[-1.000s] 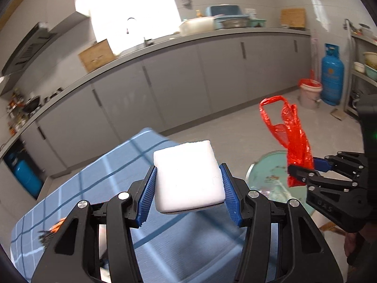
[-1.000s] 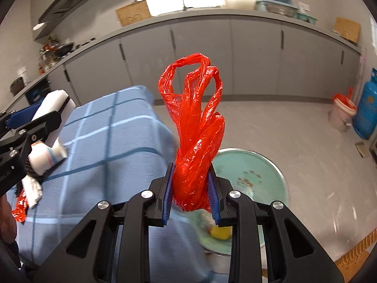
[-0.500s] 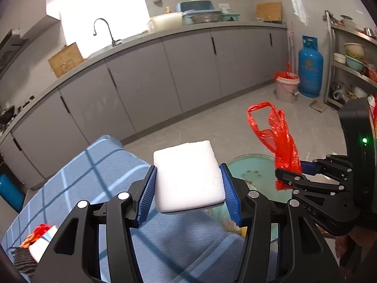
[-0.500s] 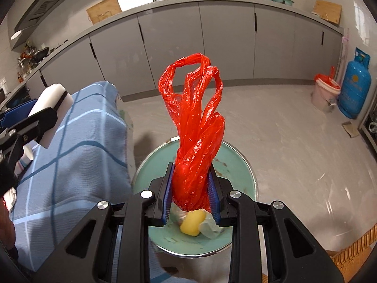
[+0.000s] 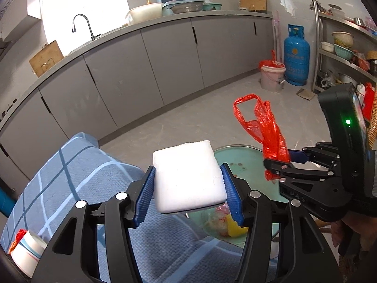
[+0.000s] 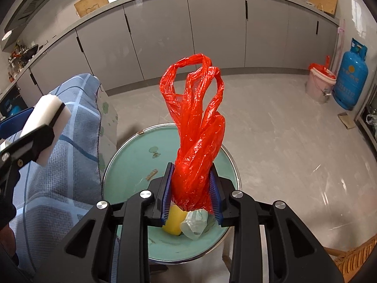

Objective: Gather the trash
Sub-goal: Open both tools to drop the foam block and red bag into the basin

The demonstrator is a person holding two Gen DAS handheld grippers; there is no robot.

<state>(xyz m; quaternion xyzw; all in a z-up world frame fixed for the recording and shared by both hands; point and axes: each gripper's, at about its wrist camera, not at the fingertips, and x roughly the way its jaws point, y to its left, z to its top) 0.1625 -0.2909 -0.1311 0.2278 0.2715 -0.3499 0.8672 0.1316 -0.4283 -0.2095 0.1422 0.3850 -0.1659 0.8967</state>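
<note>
Left gripper [image 5: 188, 188]: clamping one white foam block [image 5: 188, 174] between blue pads, block sitting square, hovering at the edge of the blue checked tablecloth [image 5: 70, 165] and just short of the teal basin [image 6: 132, 165]. Right gripper [image 6: 190, 193]: pinching one crumpled red plastic bag [image 6: 195, 129] near its lower end, handles standing upward, directly above the basin.

Risks, judged from this position:
- Releasing the foam block too early, likely landing it on the cloth or the floor rather than in the basin, since only the block's far end seems to be overhanging the rim.
- Bag being light and springy, possibly drifting or catching on a pad on release, and falling outside the rim.
- Grippers working close together over one basin, risking a knock between them.
- Basin possibly tipping if struck; its support not being visible.

Count, near to far:
- Held trash: one foam block, one red bag.
- On the cloth, beside the left gripper: one paper cup [image 5: 28, 254] with one scrap of red wrapper [image 5: 17, 237] touching it.
- In the basin: one yellow piece [image 6: 174, 221], one clear plastic scrap [image 6: 195, 224]; more possibly hiding under the fingers.
- Across the floor: one pale bucket [image 6: 320, 85] lined in red, one blue gas cylinder [image 6: 351, 77], one cardboard scrap [image 6: 346, 120].
</note>
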